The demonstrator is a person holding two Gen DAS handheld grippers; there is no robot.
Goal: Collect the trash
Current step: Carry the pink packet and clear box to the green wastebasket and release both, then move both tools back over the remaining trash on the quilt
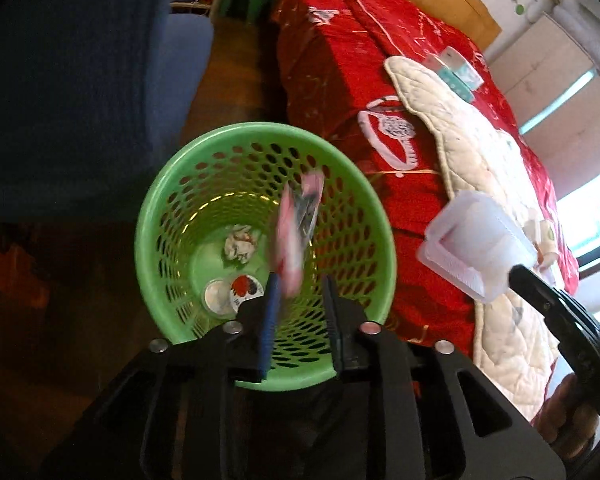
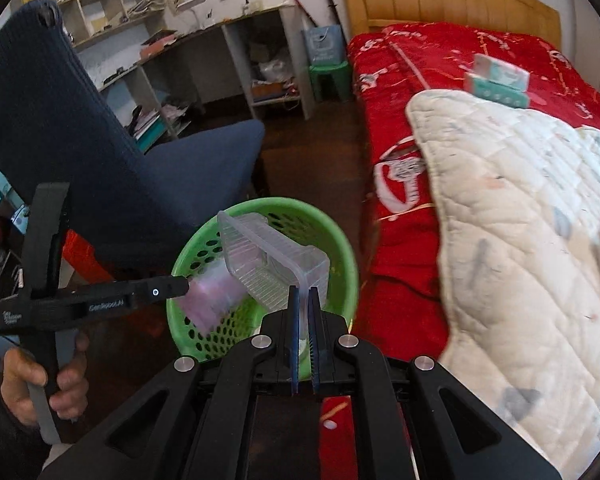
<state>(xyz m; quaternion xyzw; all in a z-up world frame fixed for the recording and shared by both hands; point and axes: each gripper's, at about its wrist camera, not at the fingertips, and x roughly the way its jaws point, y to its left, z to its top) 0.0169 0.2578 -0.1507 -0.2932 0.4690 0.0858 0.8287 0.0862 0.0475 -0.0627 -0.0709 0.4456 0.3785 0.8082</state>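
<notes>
Here, both claws above basket

A dark brown wooden floor carries a round green perforated plastic basket, standing just beside a bed with a red patterned cover. On the bed lie a cream quilted blanket and, near its far edge, a teal-and-white packet.
</notes>
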